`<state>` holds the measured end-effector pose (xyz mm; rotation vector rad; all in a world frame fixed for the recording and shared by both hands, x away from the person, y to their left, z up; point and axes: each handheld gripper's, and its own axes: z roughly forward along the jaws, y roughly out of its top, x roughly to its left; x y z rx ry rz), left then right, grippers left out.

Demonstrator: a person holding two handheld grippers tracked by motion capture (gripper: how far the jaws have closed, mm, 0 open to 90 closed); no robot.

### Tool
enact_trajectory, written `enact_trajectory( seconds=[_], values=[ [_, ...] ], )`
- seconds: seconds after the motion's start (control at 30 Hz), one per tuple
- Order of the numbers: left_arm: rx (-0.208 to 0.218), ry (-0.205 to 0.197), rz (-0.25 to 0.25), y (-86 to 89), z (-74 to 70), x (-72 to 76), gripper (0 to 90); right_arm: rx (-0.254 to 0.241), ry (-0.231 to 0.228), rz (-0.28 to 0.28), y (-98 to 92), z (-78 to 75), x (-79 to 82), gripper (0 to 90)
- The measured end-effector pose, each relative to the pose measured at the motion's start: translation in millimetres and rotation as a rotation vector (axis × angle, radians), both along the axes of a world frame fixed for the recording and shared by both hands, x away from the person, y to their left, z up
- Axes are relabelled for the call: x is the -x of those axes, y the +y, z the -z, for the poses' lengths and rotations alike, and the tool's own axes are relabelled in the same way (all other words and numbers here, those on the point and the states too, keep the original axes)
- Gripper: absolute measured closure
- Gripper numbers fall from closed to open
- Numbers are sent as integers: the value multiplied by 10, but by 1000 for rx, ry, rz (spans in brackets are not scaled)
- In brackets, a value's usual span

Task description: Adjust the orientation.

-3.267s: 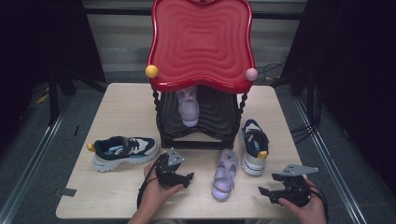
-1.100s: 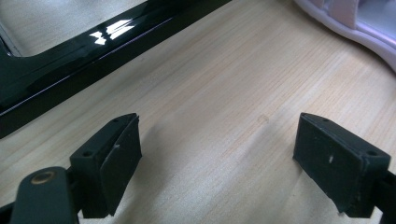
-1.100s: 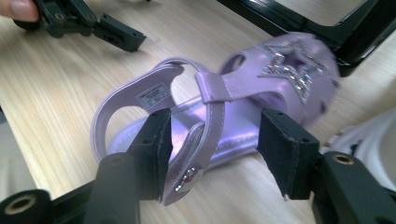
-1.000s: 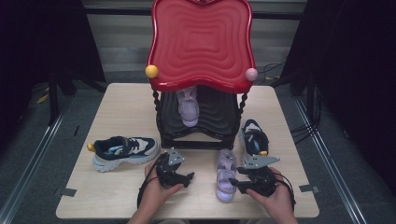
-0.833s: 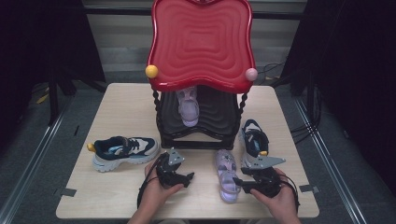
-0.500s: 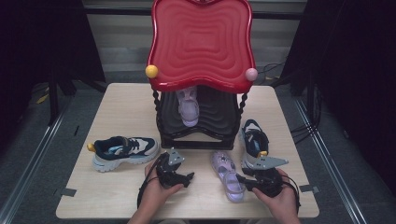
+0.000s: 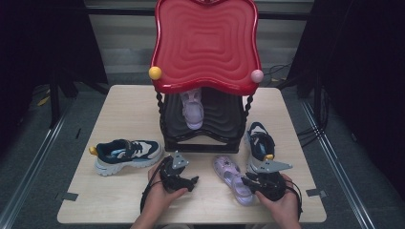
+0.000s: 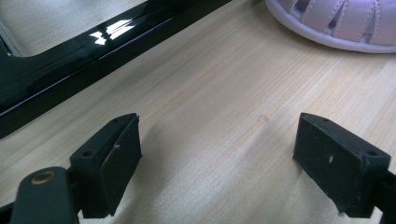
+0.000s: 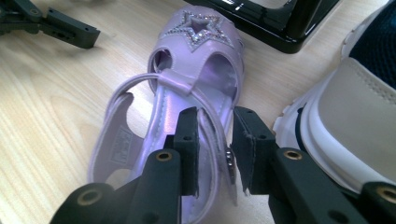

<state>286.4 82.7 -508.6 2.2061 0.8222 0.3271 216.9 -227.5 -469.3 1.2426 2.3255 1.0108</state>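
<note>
Two grippers low over the wooden table (image 7: 119, 119): right gripper (image 9: 215, 135) with jaws just closing narrowly on the side strap of the lilac star sandal (image 9: 187, 107), lying just in front of the black-and-red shoe rack (image 7: 205, 71) beside a navy sneaker (image 7: 260, 145). Left gripper (image 8: 219, 154) resting wide apart, holding nothing. Thin strap grip likely to slip or let the sandal swing and tip when lifted, knocking the rack's base.
</note>
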Motion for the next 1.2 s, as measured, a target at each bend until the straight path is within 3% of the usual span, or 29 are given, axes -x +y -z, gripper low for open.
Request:
enact_trajectory(
  seconds=[0.37, 0.6, 0.73, 0.97, 1.07, 1.2],
  values=[
    [0, 0, -1, -1, 0, 0, 143, -54, -12, -11, -50, 49, -5, 797],
    [0, 0, 0, 0, 0, 0, 143, -32, -44, -43, -58, 51, -3, 820],
    [-2, 1, 0, 0, -2, 1, 143, -35, -59, -21, -44, 71, 24, 778],
    [-4, -1, 1, 2, -1, -1, 143, -49, -50, 27, -39, 108, 44, 743],
    [-3, -1, 1, 1, -1, -1, 143, -40, -32, 23, -29, 142, 37, 746],
    [-1, 0, 0, 0, 0, 0, 143, -25, -47, 13, -34, 144, 30, 784]
  ],
)
